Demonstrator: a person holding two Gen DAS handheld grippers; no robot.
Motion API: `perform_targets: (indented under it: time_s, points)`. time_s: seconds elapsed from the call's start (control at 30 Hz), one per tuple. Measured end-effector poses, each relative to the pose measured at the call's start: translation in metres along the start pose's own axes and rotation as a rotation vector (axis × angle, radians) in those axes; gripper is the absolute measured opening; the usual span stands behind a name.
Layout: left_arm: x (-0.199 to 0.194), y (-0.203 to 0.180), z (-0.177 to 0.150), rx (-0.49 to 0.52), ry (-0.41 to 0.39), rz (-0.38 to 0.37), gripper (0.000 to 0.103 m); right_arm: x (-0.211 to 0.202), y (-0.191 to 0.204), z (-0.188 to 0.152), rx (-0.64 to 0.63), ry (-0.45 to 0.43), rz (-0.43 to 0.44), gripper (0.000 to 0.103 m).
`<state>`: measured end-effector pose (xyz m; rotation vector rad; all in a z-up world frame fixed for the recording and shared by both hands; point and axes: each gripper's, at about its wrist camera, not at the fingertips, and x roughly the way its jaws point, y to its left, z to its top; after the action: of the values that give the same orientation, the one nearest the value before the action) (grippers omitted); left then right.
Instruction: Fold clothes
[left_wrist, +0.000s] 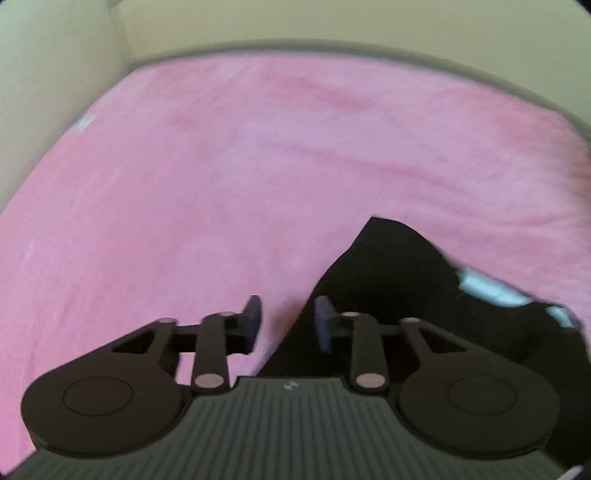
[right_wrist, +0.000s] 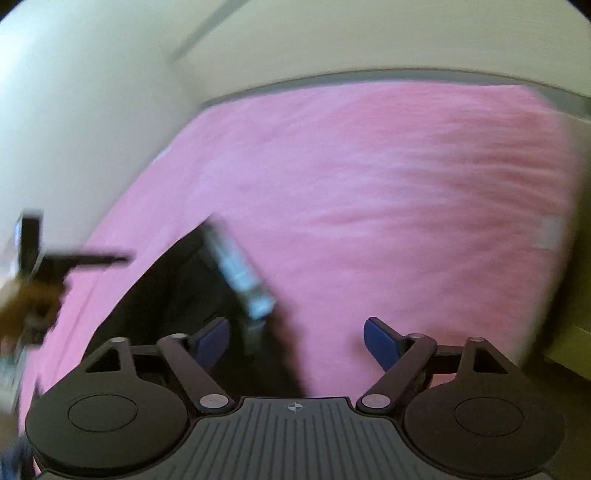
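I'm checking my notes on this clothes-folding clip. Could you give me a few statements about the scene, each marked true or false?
1. A black garment with a pale light-blue band lies on a pink fuzzy blanket. True.
2. The right tongs are clamped on the garment. False: their blue pads stand wide apart, with nothing pinched between them.
3. The left tongs hold a folded white towel. False: nothing sits between their pads, and no towel shows.
4. The blanket's far edge meets a cream-coloured wall. True.
5. In the right wrist view, the garment lies toward the lower left. True.
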<state>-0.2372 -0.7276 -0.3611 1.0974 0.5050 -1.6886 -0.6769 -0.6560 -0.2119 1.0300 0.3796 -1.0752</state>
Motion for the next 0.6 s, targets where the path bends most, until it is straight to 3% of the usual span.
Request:
perform_targets:
  time_s: [0.1,0.17,0.27,0.37,0.47,0.5,0.53,0.6]
  points:
    - [-0.021,-0.014,-0.021,0.025,-0.029,-0.056,0.045,0.031,0.026,-0.019,-0.077,0.106,0.06,0.079]
    - [-0.036,-0.027,-0.03,0.021,-0.022,-0.161,0.048,0.047,0.052,-0.036,-0.174,0.192,0.071,0.047]
    - [-0.046,-0.057,-0.035,0.033,0.027,-0.36,0.066,0.05,0.095,-0.066,-0.386,0.229,0.079,0.046]
    - [-0.035,-0.089,-0.034,-0.013,0.088,-0.501,0.067,0.046,0.126,-0.093,-0.574,0.24,0.099,0.047]
    - [-0.012,-0.123,-0.036,0.001,0.147,-0.498,0.067,0.048,0.129,-0.103,-0.571,0.257,0.102,0.052]
    - [-0.003,-0.128,-0.041,-0.004,0.176,-0.502,0.056,0.047,0.125,-0.101,-0.55,0.262,0.102,0.054]
    - [0.006,-0.133,-0.045,-0.008,0.204,-0.506,0.023,0.043,0.12,-0.097,-0.527,0.262,0.11,0.056]
    - [0.013,-0.138,-0.053,-0.008,0.224,-0.506,0.012,0.032,0.108,-0.084,-0.46,0.254,0.129,0.057]
